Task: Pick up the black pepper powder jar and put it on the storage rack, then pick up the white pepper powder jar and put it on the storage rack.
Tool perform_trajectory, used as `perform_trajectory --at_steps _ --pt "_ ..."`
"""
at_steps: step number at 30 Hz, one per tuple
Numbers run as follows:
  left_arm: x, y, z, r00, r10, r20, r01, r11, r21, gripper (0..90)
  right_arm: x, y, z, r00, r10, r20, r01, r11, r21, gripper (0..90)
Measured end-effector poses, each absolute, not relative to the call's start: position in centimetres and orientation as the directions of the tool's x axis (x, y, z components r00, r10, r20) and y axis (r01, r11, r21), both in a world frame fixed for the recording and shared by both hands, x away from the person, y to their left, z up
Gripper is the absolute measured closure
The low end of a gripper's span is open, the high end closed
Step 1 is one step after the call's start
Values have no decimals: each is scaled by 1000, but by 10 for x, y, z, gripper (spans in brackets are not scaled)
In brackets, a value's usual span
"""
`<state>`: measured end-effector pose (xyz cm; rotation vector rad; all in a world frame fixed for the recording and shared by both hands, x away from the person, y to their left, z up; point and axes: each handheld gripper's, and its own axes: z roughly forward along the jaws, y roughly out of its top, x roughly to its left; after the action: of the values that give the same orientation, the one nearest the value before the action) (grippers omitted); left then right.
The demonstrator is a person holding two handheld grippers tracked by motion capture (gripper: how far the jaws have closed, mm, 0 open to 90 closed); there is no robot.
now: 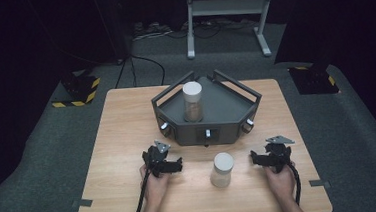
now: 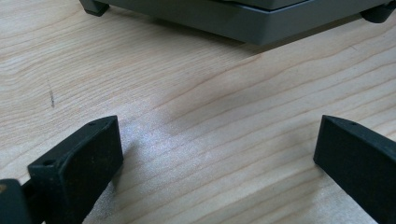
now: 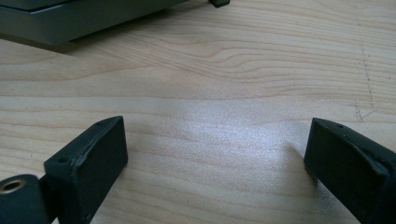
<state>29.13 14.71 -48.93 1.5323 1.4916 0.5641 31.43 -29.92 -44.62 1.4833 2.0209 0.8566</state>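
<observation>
Both grippers rest on the counter [image 1: 127, 120] near side of the grey tray [image 1: 226, 114], left gripper [image 1: 172, 166] and right gripper [image 1: 260, 157] fingers apart and empty, flanking the free jar [image 1: 222, 169]; likely a pause between placements, next calling for a grasp on it.

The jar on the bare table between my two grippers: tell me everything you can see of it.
The jar is a small upright cylinder with a white lid over a pale, translucent-looking body. What it holds is too small to tell. It stands on the wooden table, in front of the grey tray, between the left gripper and the right gripper, nearer the right. Nothing but the table touches it; both grippers are open and apart from it.
</observation>
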Motion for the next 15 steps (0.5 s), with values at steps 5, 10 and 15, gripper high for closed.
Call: perform_trajectory --at_steps 5,10,15 --pt "291 147 -489 169 951 -258 542 129 830 12 314 -299 -446 -291 957 -19 652 212 728 54" --pt "291 147 -489 169 951 -258 542 129 830 12 315 -299 -446 -292 956 -19 652 214 727 50" --pt "291 147 -489 168 951 -259 541 130 831 12 317 -297 -445 -294 956 -19 659 216 721 15"
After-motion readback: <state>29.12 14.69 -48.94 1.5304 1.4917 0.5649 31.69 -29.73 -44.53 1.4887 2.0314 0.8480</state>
